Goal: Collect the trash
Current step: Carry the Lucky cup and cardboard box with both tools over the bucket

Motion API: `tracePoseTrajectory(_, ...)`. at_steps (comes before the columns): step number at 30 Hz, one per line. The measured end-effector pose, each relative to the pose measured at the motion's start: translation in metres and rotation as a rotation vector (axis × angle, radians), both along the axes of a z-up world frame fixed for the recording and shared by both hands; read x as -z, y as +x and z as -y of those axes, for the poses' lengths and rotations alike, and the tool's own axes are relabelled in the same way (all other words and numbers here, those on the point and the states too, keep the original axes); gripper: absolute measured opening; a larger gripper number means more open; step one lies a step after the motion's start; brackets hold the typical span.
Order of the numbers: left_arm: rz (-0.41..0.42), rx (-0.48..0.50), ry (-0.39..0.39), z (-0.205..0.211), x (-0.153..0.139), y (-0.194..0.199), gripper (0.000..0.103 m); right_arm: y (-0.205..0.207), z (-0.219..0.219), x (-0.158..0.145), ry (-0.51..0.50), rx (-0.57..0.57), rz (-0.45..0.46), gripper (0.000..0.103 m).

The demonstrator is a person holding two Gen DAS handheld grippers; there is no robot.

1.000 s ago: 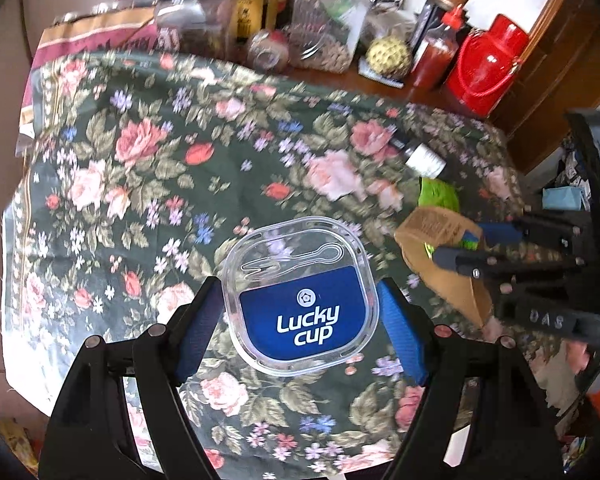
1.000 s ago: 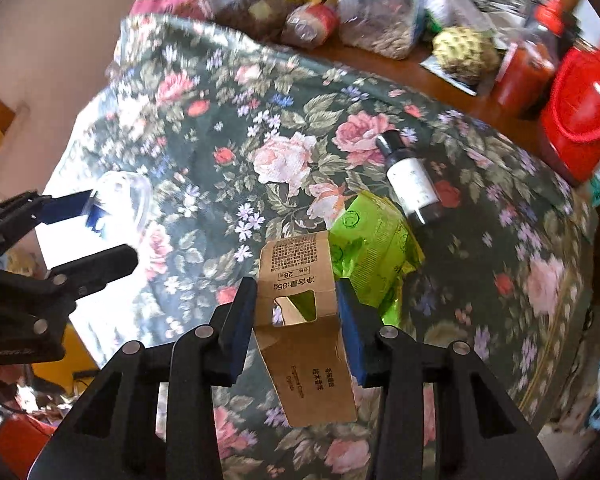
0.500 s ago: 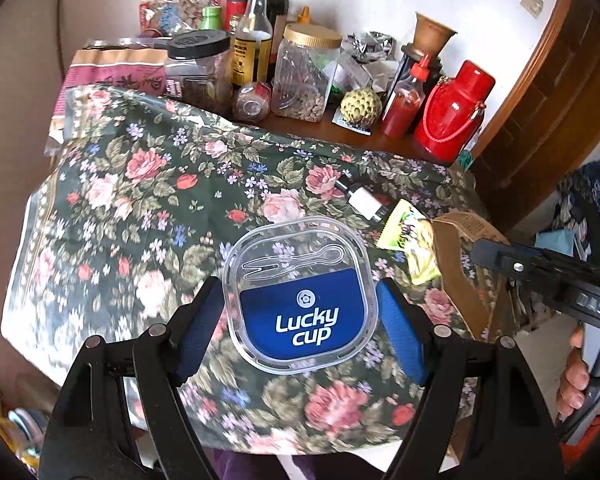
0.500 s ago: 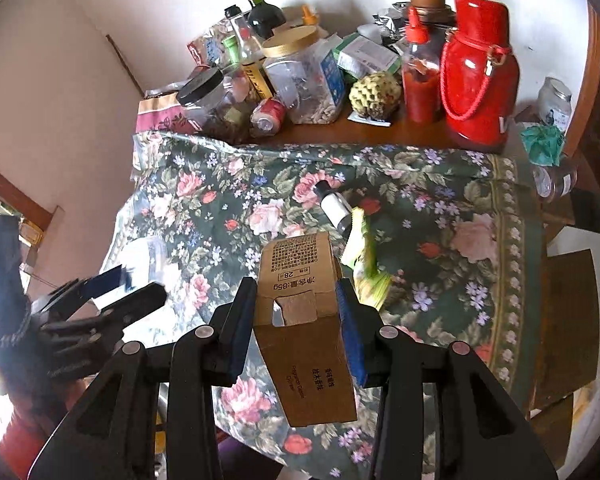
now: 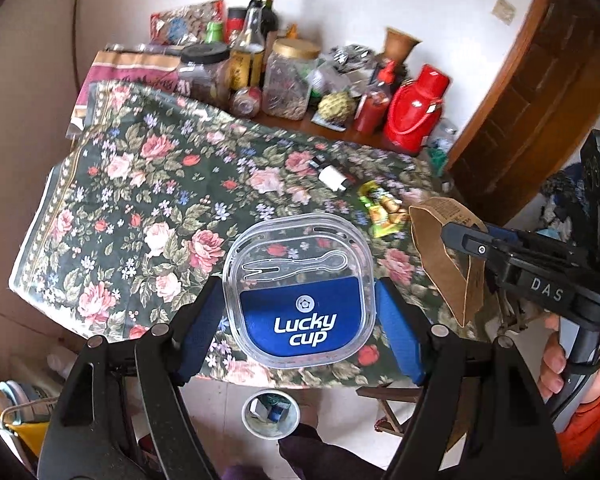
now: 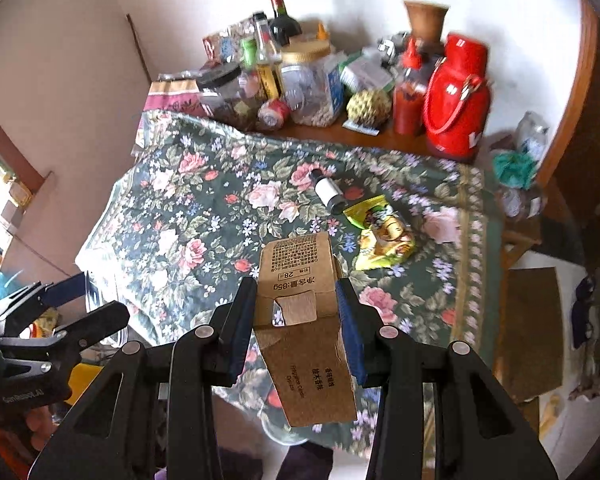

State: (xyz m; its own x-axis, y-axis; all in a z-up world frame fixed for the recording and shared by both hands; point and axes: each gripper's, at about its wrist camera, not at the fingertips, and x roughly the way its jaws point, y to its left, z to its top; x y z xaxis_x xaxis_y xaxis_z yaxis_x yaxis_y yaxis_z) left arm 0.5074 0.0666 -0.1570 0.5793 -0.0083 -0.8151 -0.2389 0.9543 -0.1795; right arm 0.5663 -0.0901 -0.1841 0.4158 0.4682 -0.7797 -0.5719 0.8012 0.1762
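My left gripper (image 5: 300, 320) is shut on a clear plastic lid marked "Lucky cup" (image 5: 300, 292), held above the near edge of the floral table (image 5: 140, 200). My right gripper (image 6: 298, 320) is shut on a flattened brown cardboard box (image 6: 300, 312); it also shows at the right of the left wrist view (image 5: 444, 256). A small white bottle (image 6: 327, 194) and a green-yellow snack wrapper (image 6: 382, 234) lie on the cloth. A small bin (image 5: 271, 414) with trash in it stands on the floor below the lid.
Jars, bottles, a red thermos (image 6: 456, 96) and a sauce bottle (image 6: 408, 96) crowd the far side of the table. A wooden door (image 5: 540, 80) is at the right. A stool with cardboard (image 6: 532, 324) stands right of the table.
Both grippers have pulled back and up from the table with their loads. The floor and the bin below have come into view.
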Motion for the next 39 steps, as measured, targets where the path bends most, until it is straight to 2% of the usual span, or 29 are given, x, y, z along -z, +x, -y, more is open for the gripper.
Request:
tracePoseTrajectory(10, 0.117, 0.154, -0.021, -0.001, -0.039, -0.073, 0.074, -0.097, 0.018, -0.039, 0.056, 0.161, 0.092, 0.037)
tracePoseTrajectory(18, 0.15, 0.241, -0.012, -0.009, -0.048, -0.155, 0.074, -0.177, 0.013, -0.039, 0.066, 0.254, 0.113, 0.037)
tracePoseTrajectory(23, 0.137, 0.276, -0.011, -0.013, -0.039, -0.199, 0.074, -0.22, 0.008, -0.028, 0.053, 0.28, 0.11, 0.037)
tracePoseTrajectory(29, 0.072, 0.296, -0.036, -0.015, -0.019, -0.231, 0.074, -0.262, 0.009, -0.005, 0.032, 0.304, 0.043, 0.037)
tracePoseTrajectory(35, 0.007, 0.295, -0.046, -0.011, 0.006, -0.25, 0.074, -0.284, 0.011, 0.019, 0.01, 0.286, -0.02, 0.037)
tracePoseTrajectory(39, -0.035, 0.277, -0.053, -0.009, 0.029, -0.256, 0.074, -0.285, 0.012, 0.045, -0.012, 0.265, -0.07, 0.037)
